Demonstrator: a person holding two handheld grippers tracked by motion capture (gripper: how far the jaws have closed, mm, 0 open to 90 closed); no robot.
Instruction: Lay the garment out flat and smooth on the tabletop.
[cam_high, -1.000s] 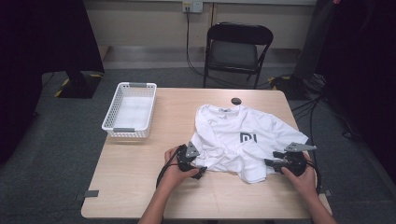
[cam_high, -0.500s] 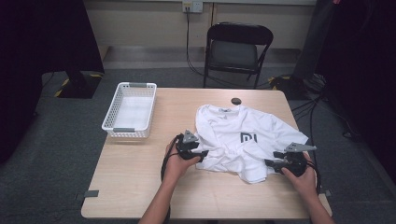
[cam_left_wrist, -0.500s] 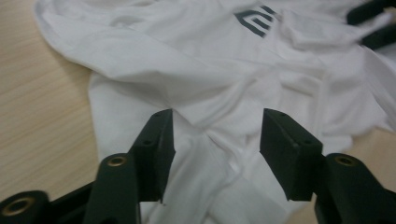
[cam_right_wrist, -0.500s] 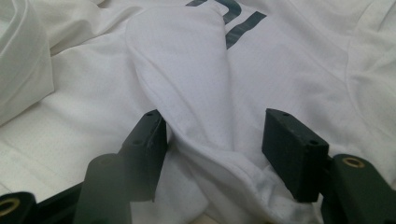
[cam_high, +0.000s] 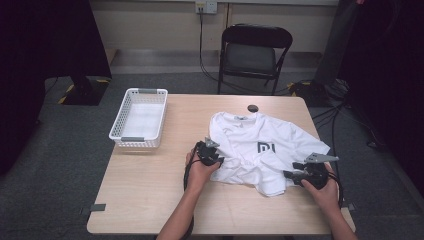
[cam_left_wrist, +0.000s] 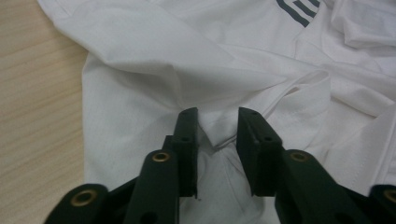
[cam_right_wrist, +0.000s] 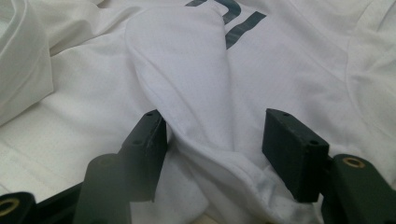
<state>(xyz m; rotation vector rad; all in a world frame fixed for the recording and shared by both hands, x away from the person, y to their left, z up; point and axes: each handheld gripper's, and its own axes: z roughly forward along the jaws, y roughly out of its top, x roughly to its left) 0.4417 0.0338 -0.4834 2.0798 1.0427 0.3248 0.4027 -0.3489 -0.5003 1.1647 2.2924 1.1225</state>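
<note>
Light wooden table (cam_high: 150, 185) stands on grey carpeted floor (cam_high: 60, 165). Black folding chair (cam_high: 252, 55) sits behind its far edge. Cream wall (cam_high: 150, 20) beyond carries a power outlet (cam_high: 206, 6) with cables hanging down. Dark curtain (cam_high: 50, 40) at left; more cables (cam_high: 335, 95) on floor at right.
</note>
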